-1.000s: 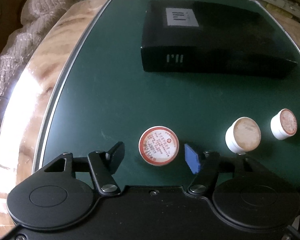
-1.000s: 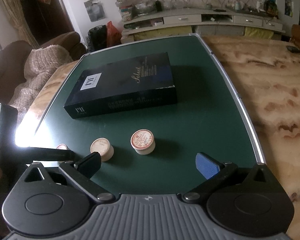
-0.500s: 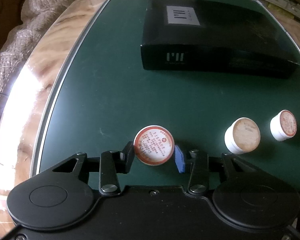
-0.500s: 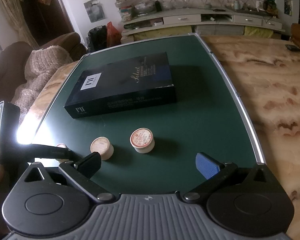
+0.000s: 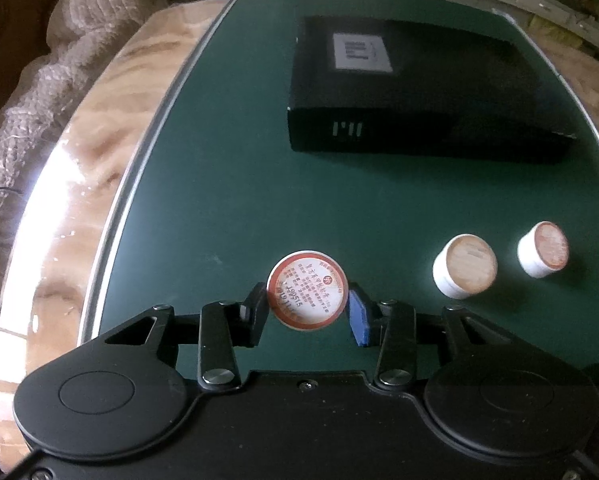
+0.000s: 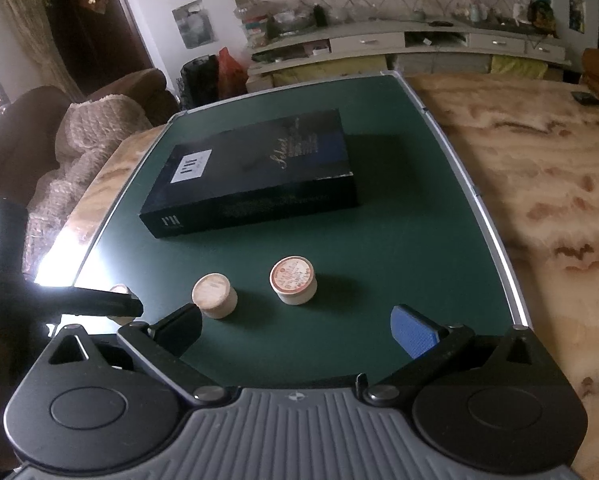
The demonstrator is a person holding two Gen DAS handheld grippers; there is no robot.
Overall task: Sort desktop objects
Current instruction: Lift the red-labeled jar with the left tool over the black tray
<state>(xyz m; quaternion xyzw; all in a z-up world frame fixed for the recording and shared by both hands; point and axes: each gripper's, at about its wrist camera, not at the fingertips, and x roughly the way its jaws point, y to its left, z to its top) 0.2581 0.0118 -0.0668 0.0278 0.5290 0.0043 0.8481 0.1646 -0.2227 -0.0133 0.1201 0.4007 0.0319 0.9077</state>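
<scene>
Three small white round jars stand on the green mat (image 5: pixel 259 184). My left gripper (image 5: pixel 308 308) is shut on the nearest jar (image 5: pixel 307 295), which has a red-ringed label lid; it seems slightly lifted. A tan-lidded jar (image 5: pixel 464 265) and a red-lidded jar (image 5: pixel 542 255) stand to its right. In the right wrist view the tan-lidded jar (image 6: pixel 214 295) and red-lidded jar (image 6: pixel 293 286) sit just ahead of my open, empty right gripper (image 6: pixel 299 326). The left gripper's finger (image 6: pixel 103 303) shows at the left, with the held jar (image 6: pixel 119 289) mostly hidden.
A large black box (image 5: pixel 411 100) lies at the back of the mat, also in the right wrist view (image 6: pixel 259 180). The mat lies on a marble-patterned table (image 6: pixel 539 184). A sofa with a knitted throw (image 5: pixel 59 80) stands left of the table.
My left gripper closed around the red-labelled jar and now grips it; the view has risen slightly. My right gripper stayed open and nearly still.
</scene>
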